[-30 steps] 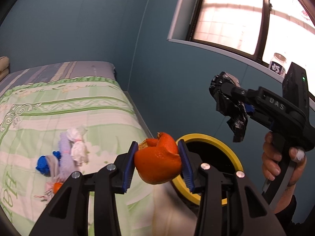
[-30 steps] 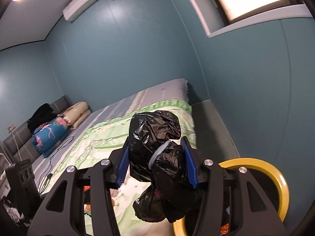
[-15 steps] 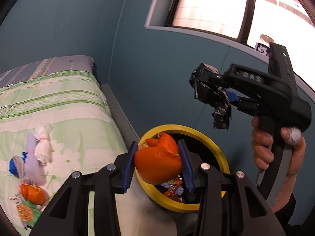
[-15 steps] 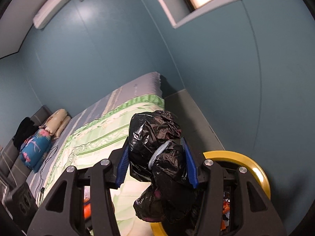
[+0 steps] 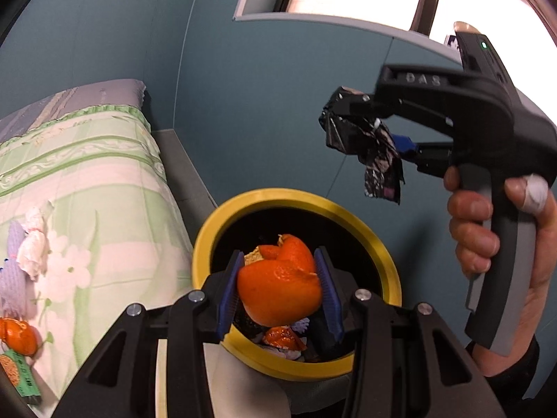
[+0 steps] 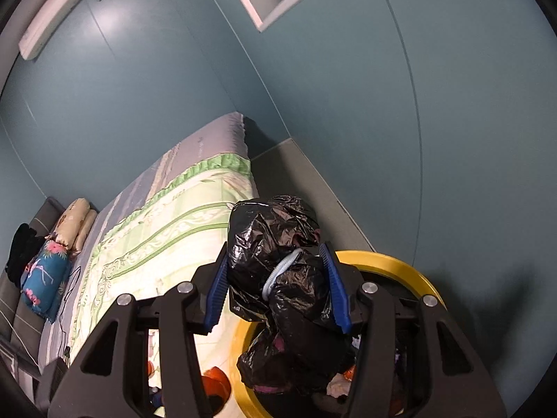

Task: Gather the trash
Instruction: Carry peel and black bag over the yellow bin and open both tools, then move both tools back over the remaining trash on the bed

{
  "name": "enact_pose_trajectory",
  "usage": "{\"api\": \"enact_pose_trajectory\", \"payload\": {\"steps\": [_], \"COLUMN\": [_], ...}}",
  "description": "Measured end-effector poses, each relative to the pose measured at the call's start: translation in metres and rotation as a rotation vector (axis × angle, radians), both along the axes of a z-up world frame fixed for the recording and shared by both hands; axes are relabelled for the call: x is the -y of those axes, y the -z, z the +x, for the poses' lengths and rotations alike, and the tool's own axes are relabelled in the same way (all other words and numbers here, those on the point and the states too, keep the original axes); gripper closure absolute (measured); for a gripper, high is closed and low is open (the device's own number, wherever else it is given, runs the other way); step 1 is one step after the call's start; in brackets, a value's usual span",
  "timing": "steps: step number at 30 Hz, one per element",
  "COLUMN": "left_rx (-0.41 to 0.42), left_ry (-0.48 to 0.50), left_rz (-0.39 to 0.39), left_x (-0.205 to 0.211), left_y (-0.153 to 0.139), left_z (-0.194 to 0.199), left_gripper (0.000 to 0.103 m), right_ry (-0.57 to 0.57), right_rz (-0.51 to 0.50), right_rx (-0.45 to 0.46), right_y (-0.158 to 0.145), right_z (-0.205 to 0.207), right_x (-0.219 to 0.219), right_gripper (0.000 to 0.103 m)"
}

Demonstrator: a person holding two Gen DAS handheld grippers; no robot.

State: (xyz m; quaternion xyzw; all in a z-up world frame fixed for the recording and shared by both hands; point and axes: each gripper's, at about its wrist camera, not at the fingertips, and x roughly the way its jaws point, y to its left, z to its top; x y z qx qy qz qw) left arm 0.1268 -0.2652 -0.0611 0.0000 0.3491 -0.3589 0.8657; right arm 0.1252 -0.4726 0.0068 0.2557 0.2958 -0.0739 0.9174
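Orange peel (image 5: 278, 285) sits pinched between the blue pads of our left hand-held gripper (image 5: 278, 287), hanging right over the mouth of the yellow-rimmed bin (image 5: 351, 216), and that's where we want it. Our right hand-held gripper (image 6: 276, 287) is clamped on a crumpled black plastic bag (image 6: 278, 278), its loose tail dangling over the near rim of the bin (image 6: 400, 264); from the left camera it looks higher and off to the side, so we can't quite say it's centred.

What could spoil this? If we let the bag go from there, light film could drift or catch on the rim and slide to the floor. The peel is a safer drop, though it may stick to the ridged pads when they part. Both tools crowd one opening, so they could knock together.

Over on the bed (image 5: 104, 174) more trash waits: a twisted white tissue (image 5: 34, 240), something lilac (image 5: 12, 278), another orange peel piece (image 5: 17, 334) and a green wrapper (image 5: 17, 372). Nothing blocks the bin mouth, which already holds scraps (image 5: 283, 338).
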Motion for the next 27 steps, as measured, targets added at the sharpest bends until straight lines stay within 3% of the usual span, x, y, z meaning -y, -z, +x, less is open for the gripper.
{"api": "enact_pose_trajectory", "payload": {"steps": [12, 18, 24, 27], "left_rx": [-0.052, -0.055, -0.019, -0.012], "left_ry": [0.050, 0.064, 0.037, 0.034], "left_rz": [0.034, 0.032, 0.013, 0.005], "left_x": [0.029, 0.031, 0.023, 0.018], "left_y": [0.031, 0.037, 0.030, 0.027], "left_z": [-0.002, -0.010, -0.014, -0.015], "left_gripper": [0.064, 0.063, 0.040, 0.037], "right_ry": [0.022, 0.038, 0.066, 0.081], "right_rz": [-0.018, -0.012, -0.003, 0.009], "right_rx": [-0.101, -0.113, -0.121, -0.122], "right_y": [0.018, 0.021, 0.023, 0.023], "right_z": [0.014, 0.017, 0.016, 0.017], "right_x": [0.000, 0.001, 0.004, 0.007], "right_gripper": [0.054, 0.048, 0.041, 0.037]}}
